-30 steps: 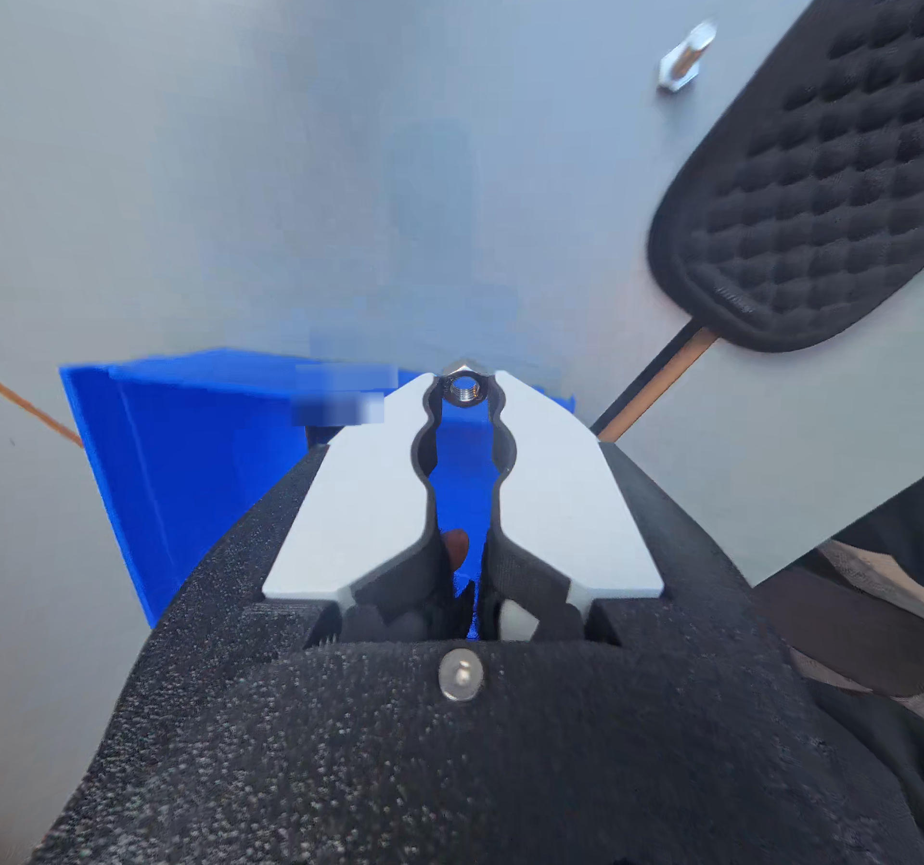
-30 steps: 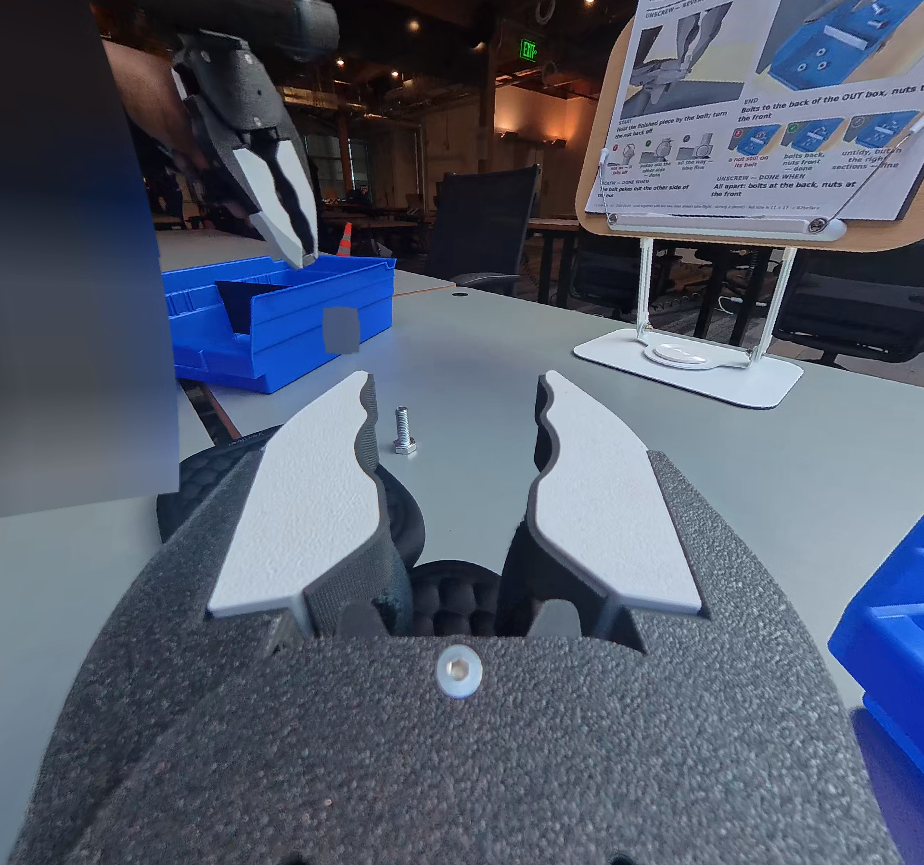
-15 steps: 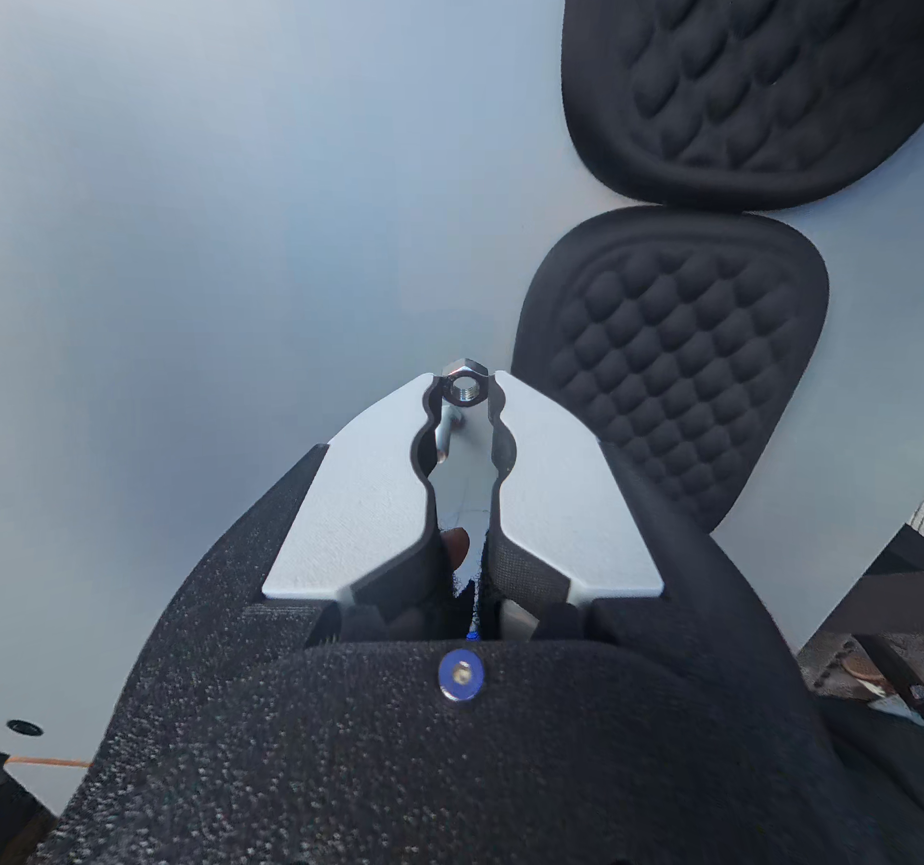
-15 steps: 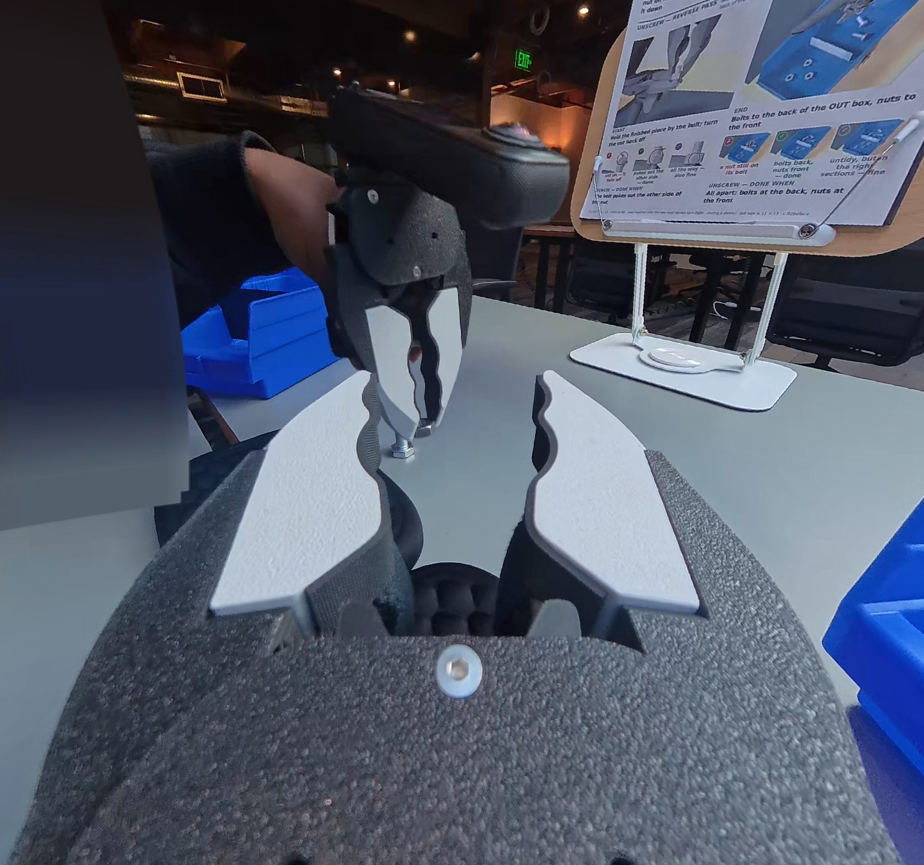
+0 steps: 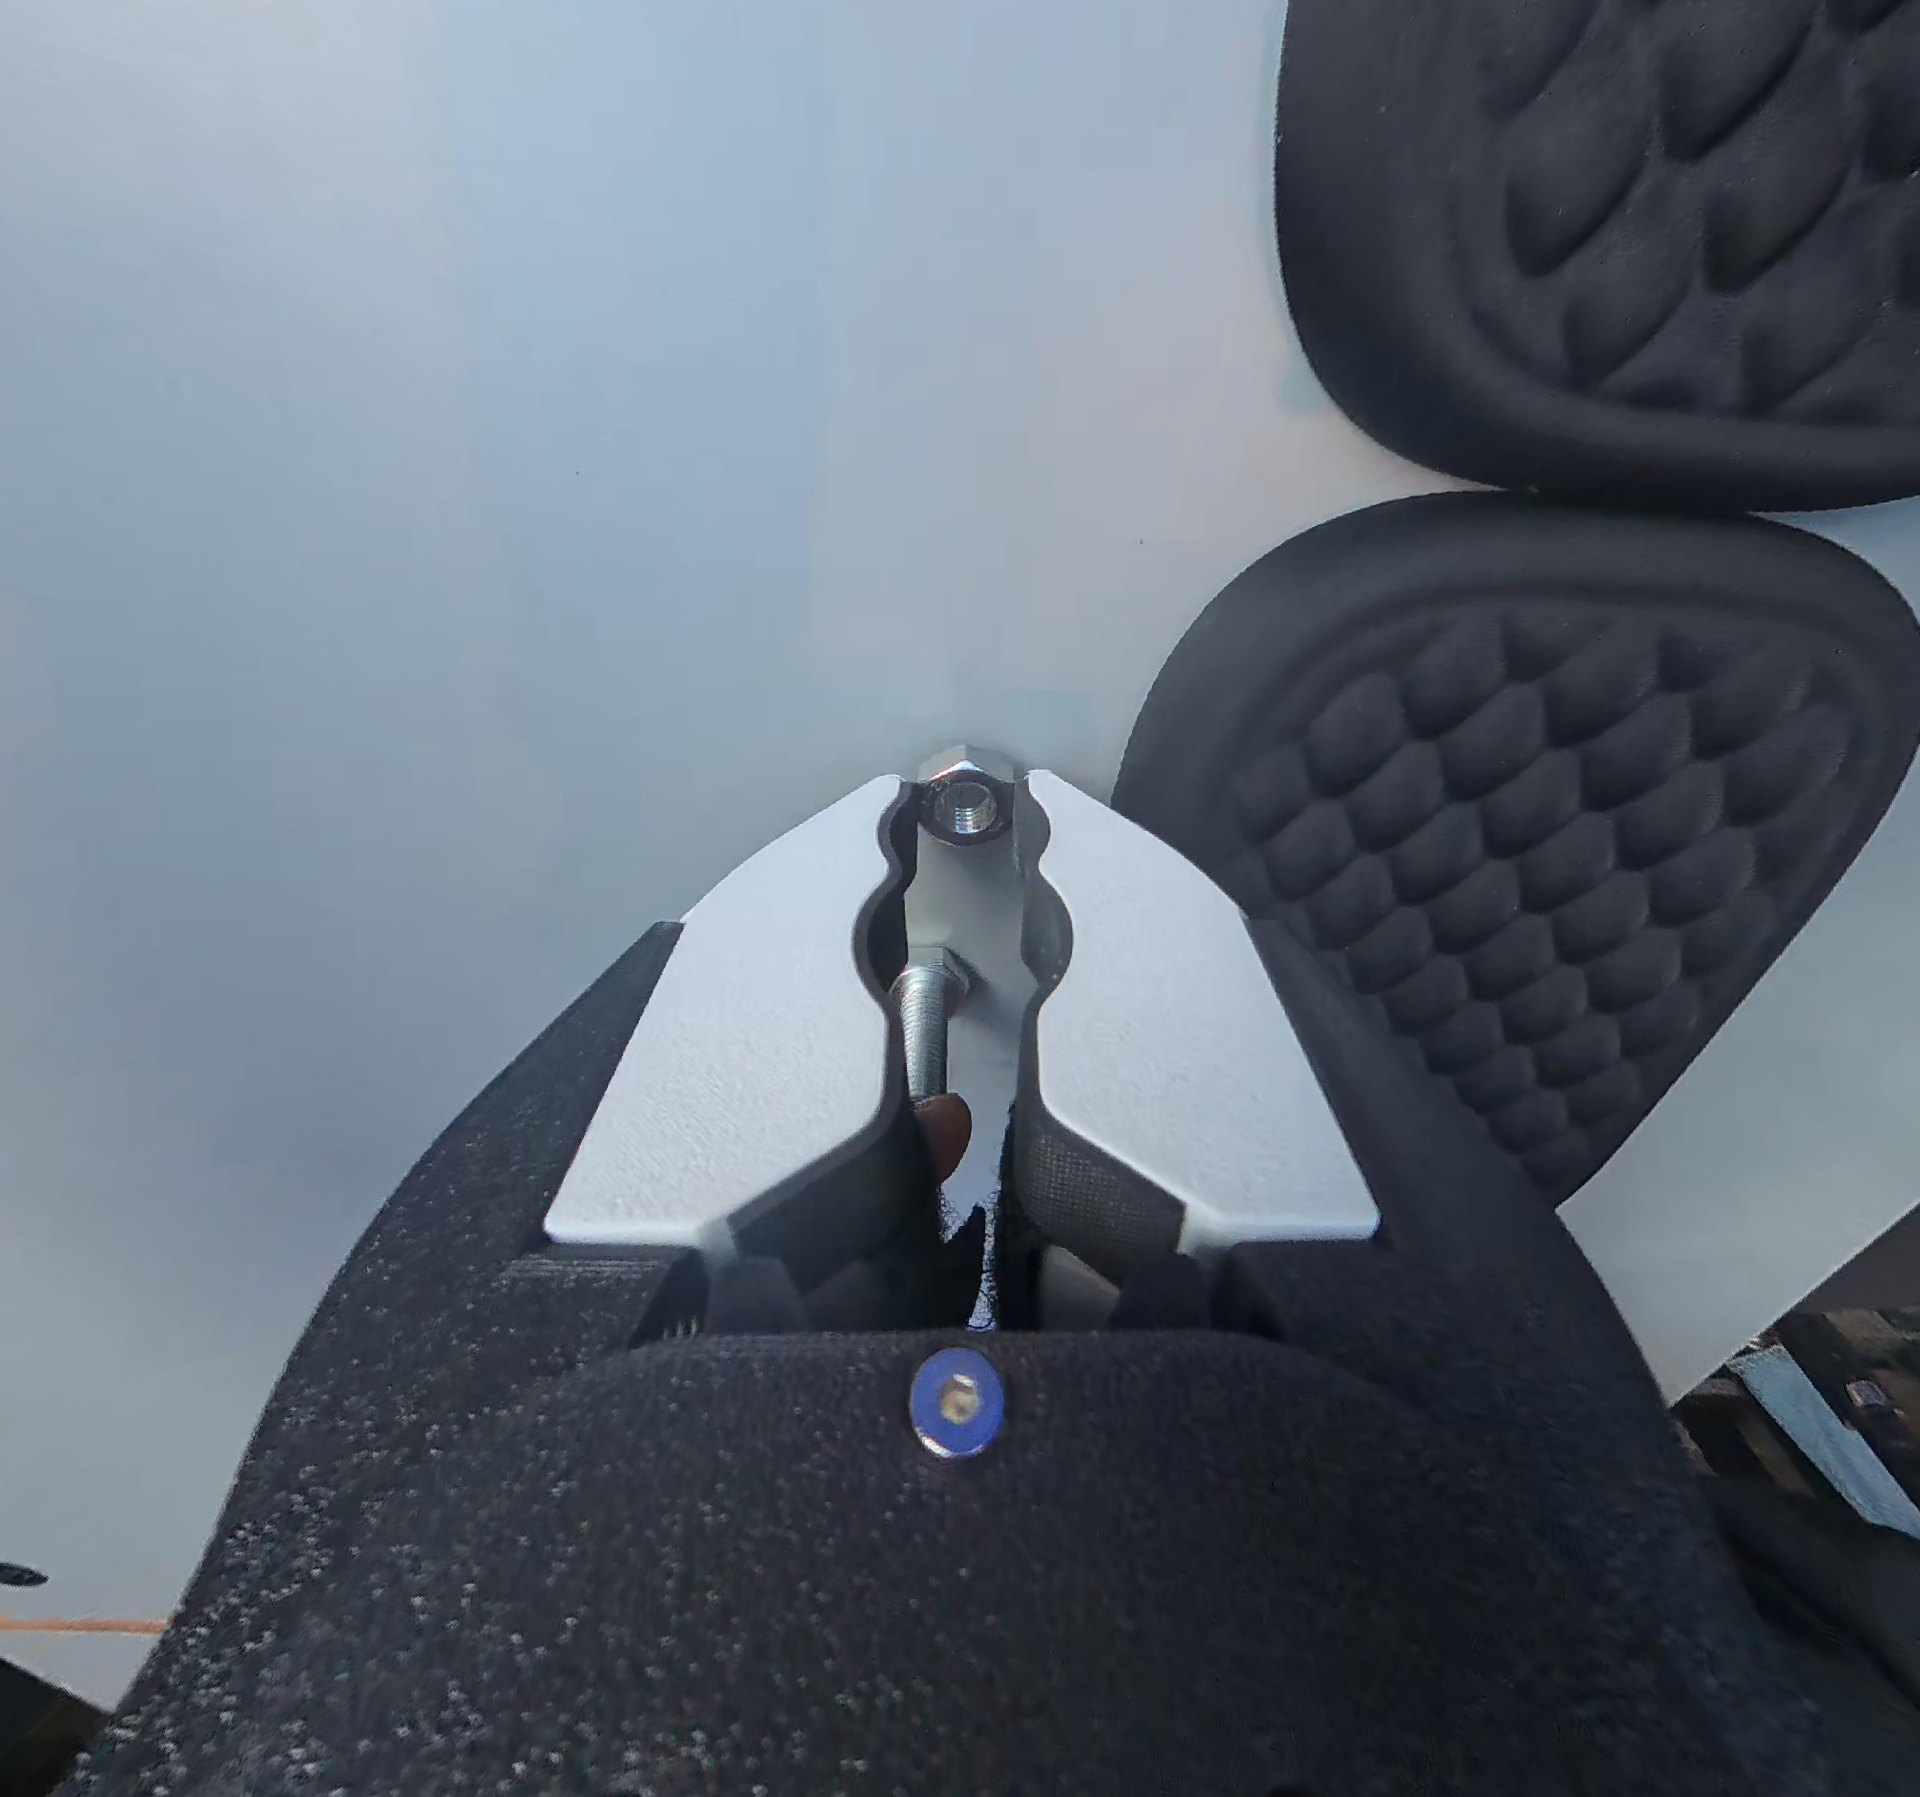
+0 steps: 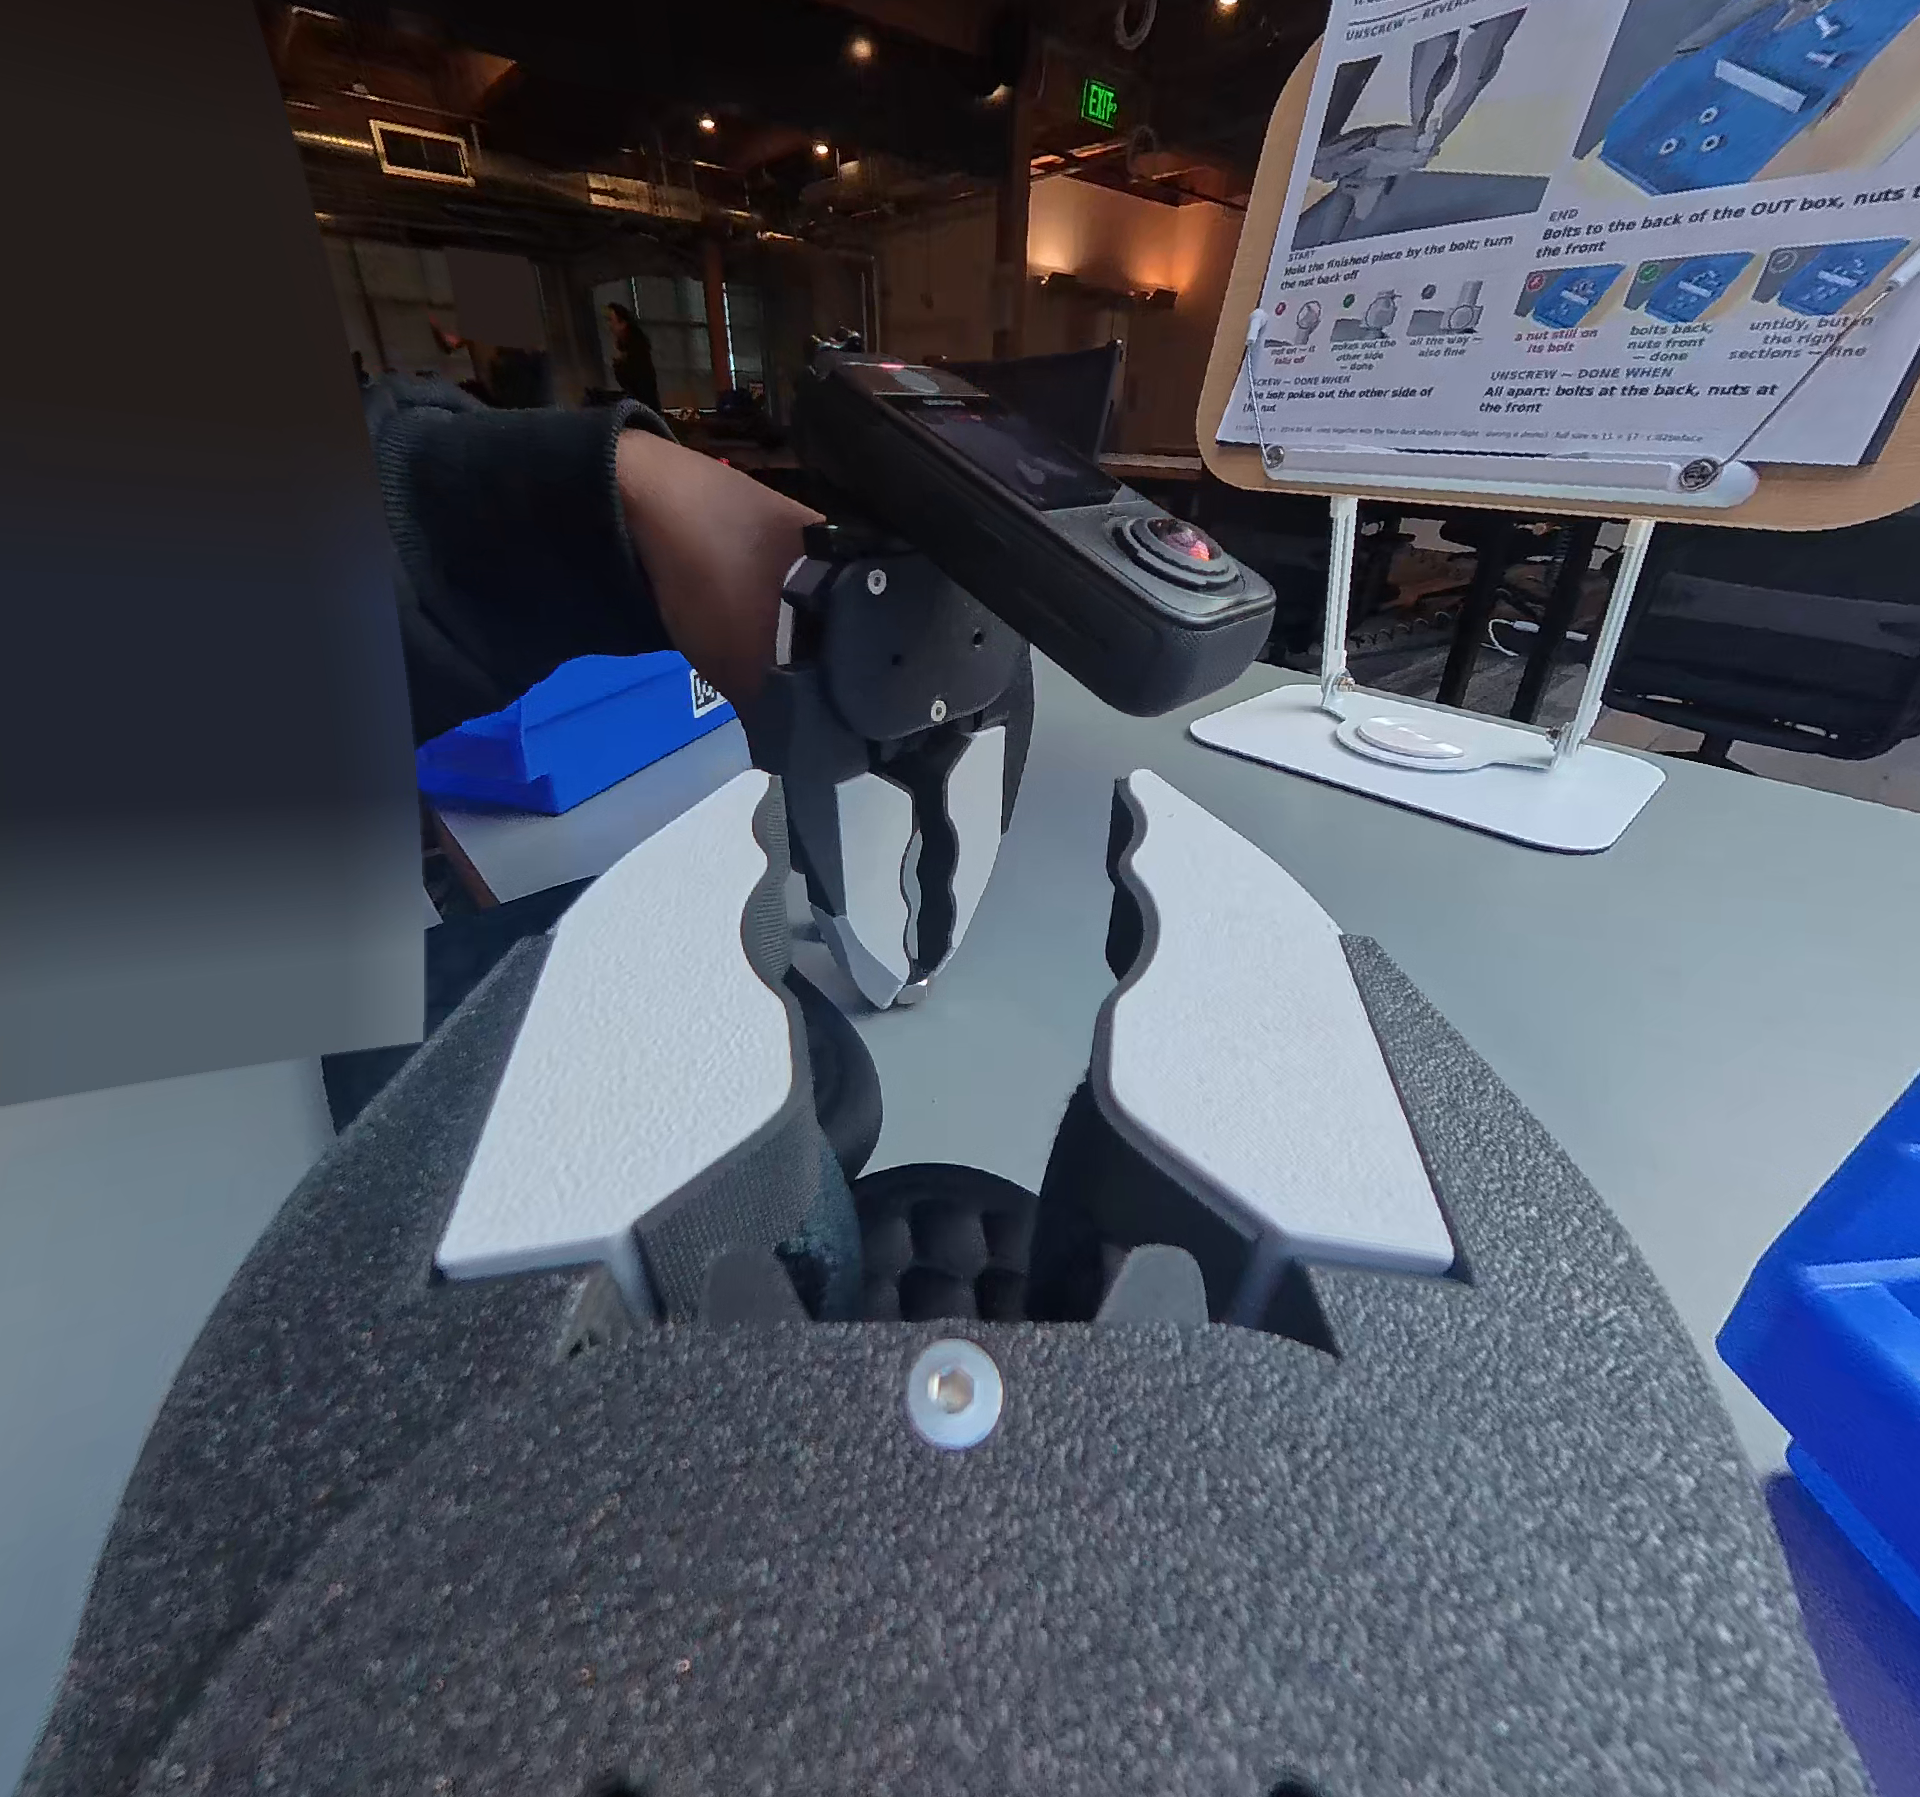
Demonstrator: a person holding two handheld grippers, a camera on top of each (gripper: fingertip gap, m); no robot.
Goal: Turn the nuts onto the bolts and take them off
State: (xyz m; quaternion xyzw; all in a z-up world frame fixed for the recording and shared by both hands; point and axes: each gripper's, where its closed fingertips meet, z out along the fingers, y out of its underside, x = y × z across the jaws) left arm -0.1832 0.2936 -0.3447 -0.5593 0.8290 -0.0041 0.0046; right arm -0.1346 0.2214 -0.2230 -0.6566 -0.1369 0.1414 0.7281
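Note:
My left gripper (image 5: 961, 797) is shut on a silver hex nut (image 5: 961, 805) at its fingertips and points down at the grey table (image 5: 520, 397). A silver bolt (image 5: 925, 1030) shows through the gap between the fingers, below the nut, standing on its head on the table. In the right wrist view the left gripper (image 6: 909, 989) hangs just above the table with the nut (image 6: 916, 992) at its tip; the bolt is hidden there. My right gripper (image 6: 940, 812) is open and empty, low over the table, just behind the left gripper.
Two black quilted pads (image 5: 1538, 843) lie on the table to the right of the left gripper. Blue bins sit at the far left (image 6: 582, 729) and near right (image 6: 1829, 1332). An instruction sheet on a white stand (image 6: 1455, 760) stands at the back right.
My left gripper has carried the nut from over the blue bin to above the bolt and come lower over it. My right gripper has stayed open and nearly still.

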